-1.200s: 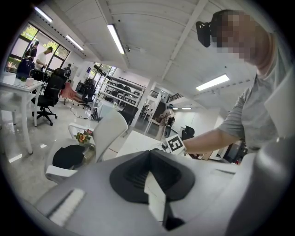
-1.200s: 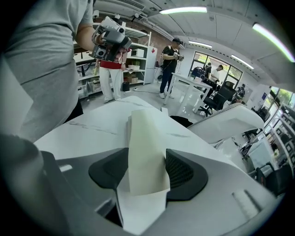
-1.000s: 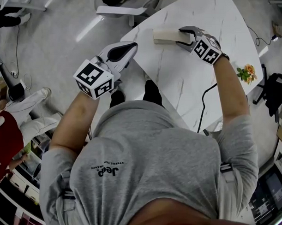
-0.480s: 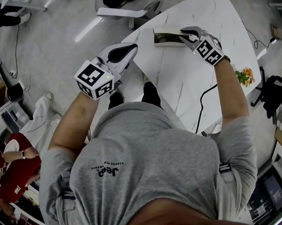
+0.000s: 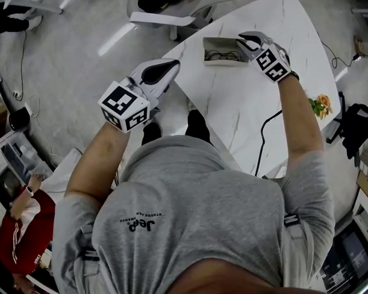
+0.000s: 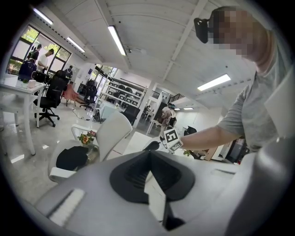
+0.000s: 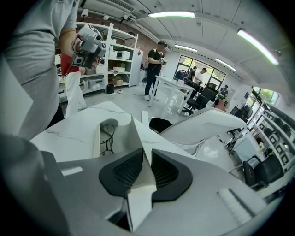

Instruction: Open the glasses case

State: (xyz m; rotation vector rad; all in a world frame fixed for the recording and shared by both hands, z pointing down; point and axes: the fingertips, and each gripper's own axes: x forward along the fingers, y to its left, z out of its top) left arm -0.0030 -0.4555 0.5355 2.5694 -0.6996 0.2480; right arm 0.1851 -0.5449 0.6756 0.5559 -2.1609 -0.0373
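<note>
The beige glasses case (image 5: 220,52) lies open on the white marble table (image 5: 249,105), with dark glasses (image 5: 217,54) showing inside. My right gripper (image 5: 245,42) is at the case's right end, shut on the raised lid. Its jaws have just been closing with the lid between them. In the right gripper view the thin pale lid (image 7: 137,138) stands pinched between the black pads, and the case's tray (image 7: 97,137) with the glasses (image 7: 109,134) lies beyond. My left gripper (image 5: 165,69) hovers off the table's left edge, shut and holding nothing.
A white chair (image 5: 161,15) stands beyond the table's far-left edge. A small flower pot (image 5: 322,96) sits by the table's right edge, and a black cable (image 5: 266,131) runs over the near part. Other people, desks and shelves stand further off.
The case's lid has swung up and over to the right with my right gripper, and the glasses inside now show. The left gripper has stayed where it was.
</note>
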